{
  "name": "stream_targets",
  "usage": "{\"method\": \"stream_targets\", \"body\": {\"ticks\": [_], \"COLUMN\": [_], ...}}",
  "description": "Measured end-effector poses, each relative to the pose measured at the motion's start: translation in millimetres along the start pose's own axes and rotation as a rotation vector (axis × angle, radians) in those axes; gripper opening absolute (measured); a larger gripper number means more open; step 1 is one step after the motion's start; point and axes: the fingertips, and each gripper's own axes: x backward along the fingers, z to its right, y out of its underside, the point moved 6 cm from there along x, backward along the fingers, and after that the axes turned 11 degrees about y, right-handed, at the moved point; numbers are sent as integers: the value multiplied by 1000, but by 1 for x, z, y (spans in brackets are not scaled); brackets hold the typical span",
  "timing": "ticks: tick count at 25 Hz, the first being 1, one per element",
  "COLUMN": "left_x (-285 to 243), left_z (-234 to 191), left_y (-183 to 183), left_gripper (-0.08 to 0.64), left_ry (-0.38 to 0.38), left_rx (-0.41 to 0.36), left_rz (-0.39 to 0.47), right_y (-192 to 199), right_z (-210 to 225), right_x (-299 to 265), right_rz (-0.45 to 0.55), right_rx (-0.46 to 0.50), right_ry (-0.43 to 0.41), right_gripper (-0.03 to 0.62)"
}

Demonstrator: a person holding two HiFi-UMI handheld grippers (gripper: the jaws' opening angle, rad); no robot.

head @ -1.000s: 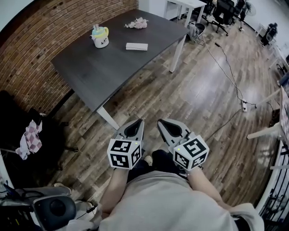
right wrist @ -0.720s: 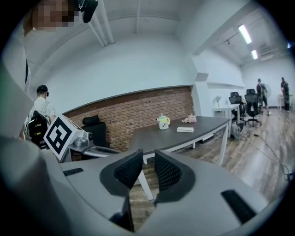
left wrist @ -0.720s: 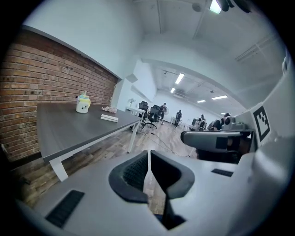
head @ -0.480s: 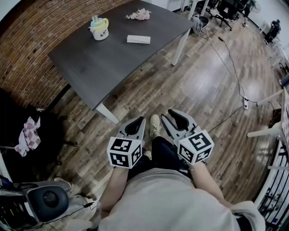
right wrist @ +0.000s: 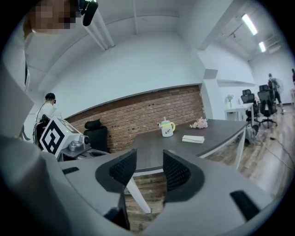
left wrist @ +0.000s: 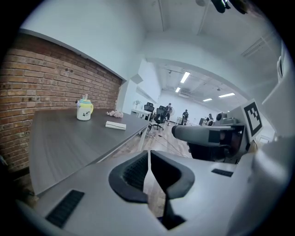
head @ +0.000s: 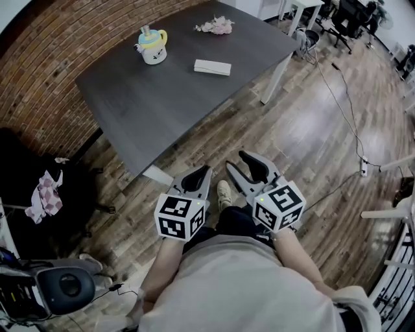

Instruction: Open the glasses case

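Observation:
The glasses case point(head: 213, 67) is a flat white box, lying closed on the dark grey table point(head: 149, 104); it also shows as the glasses case point(left wrist: 115, 125) and the glasses case point(right wrist: 193, 138). Both grippers hang over the wooden floor, short of the table's near corner and well away from the case. My left gripper point(head: 206, 170) is shut with only a thin slit between its pads point(left wrist: 136, 171). My right gripper point(head: 237, 161) has its jaws opening, and nothing lies between its pads point(right wrist: 176, 174).
A white mug point(head: 152, 48) with a yellow handle and a pink clump point(head: 218, 26) stand further back on the table. A black chair with a checked cloth point(head: 44, 198) is at the left. Cables point(head: 343, 110) run across the floor at the right. Office chairs point(head: 353, 16) stand beyond.
Both grippers have moved forward toward the table, which now sits closer in the head view. The right gripper's jaws have spread apart; the left's stay together.

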Motion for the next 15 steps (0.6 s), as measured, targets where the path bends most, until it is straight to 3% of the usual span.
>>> {"method": "stream_targets", "body": {"ticks": [7,15], "left_x": [-62,-129], "left_z": [-44,-80], "left_y": [-54,-94], "left_gripper": [34,34], "left_ry": [-56,-82], "left_rx": [-20,-27], "left_rz": [42,50], "right_y": [-53,-77], "right_z": [62,126], "right_x": [-62,-116], "right_rz": [35,35], "right_rx": [46,39], "right_ry": [-25,-37], "right_gripper": [172,172]}}
